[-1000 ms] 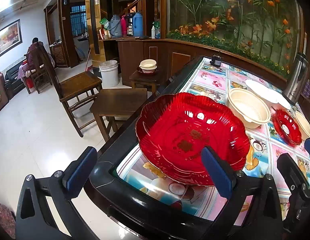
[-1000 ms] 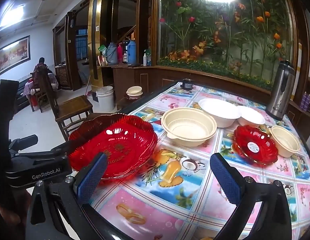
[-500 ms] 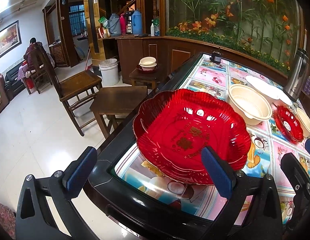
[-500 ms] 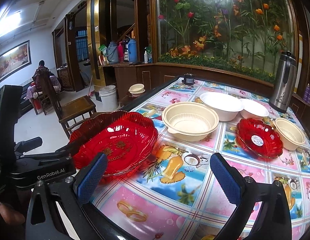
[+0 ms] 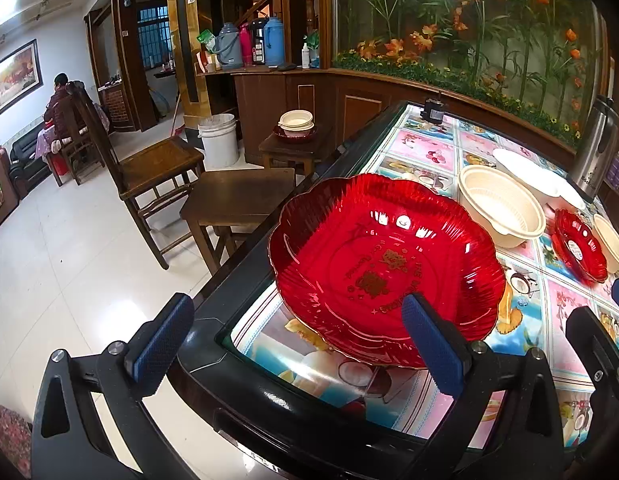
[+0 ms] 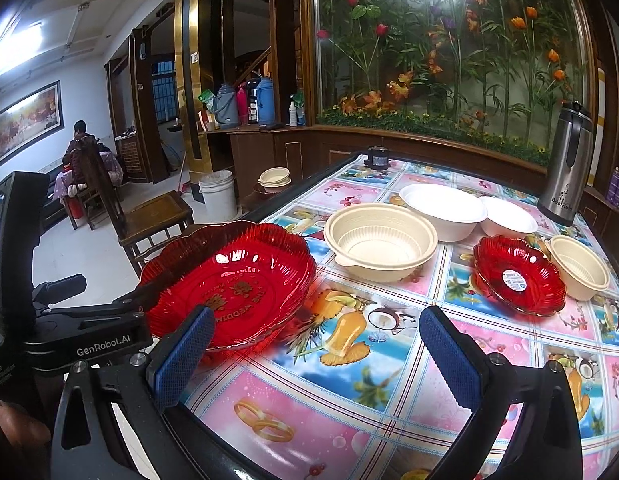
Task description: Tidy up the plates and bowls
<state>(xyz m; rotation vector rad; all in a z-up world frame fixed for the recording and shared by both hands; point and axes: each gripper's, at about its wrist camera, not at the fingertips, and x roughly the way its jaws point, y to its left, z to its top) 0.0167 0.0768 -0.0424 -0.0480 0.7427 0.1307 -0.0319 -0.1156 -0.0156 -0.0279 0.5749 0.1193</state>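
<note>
six dishes on the desk (image 6: 349,392), none stacked yet.

both tongs hang spread and empty: left tongs (image 5: 297,340) at the near rim of the large red plate (image 5: 385,264) on the desk corner, right tongs (image 6: 313,354) over bare cloth. small red plate (image 6: 517,276), large beige bowl (image 6: 379,242), small beige bowl (image 6: 579,266) and two white bowls (image 6: 445,210) lie apart; sorting looks barely begun.

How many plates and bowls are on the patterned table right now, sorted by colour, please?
Red plates: 2, large, small
Cream bowls: 2, large, small
White bowls: 2, nearer, farther
Total: 6
</note>
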